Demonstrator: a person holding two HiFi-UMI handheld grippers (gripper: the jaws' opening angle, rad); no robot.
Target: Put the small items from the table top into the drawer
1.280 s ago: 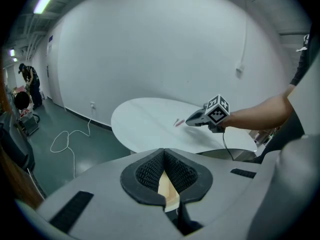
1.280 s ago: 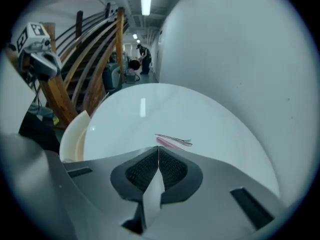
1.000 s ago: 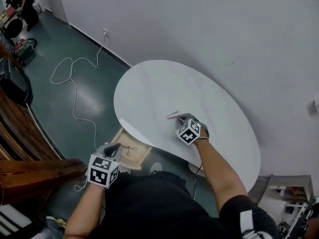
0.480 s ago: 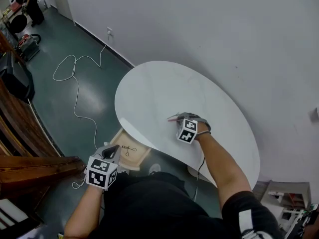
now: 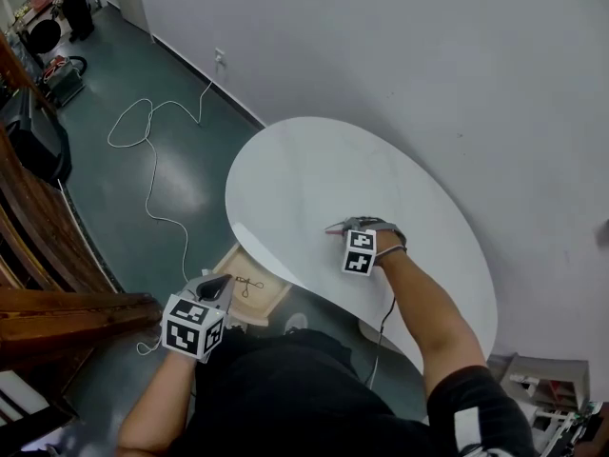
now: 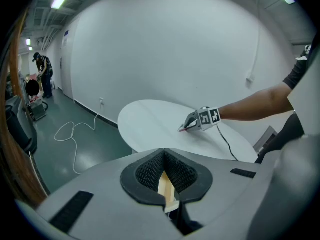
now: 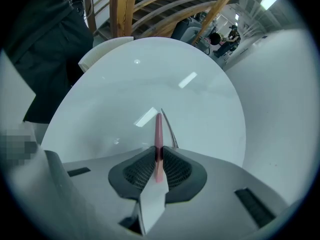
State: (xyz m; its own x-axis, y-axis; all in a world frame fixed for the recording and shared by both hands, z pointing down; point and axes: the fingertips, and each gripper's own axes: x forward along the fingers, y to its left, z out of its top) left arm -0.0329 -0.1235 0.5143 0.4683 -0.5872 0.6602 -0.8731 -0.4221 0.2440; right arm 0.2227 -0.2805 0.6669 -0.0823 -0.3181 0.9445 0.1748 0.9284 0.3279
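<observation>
Right gripper closing on one pink pen — near table edge; left gripper nipped narrow on one drawer edge.

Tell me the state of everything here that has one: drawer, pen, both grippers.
drawer: open, small item lying inside.
pink pen: between pads, sticking out forward.
right gripper: jaws closing on the pink pen.
left gripper: closed on the drawer's wooden edge.
</observation>
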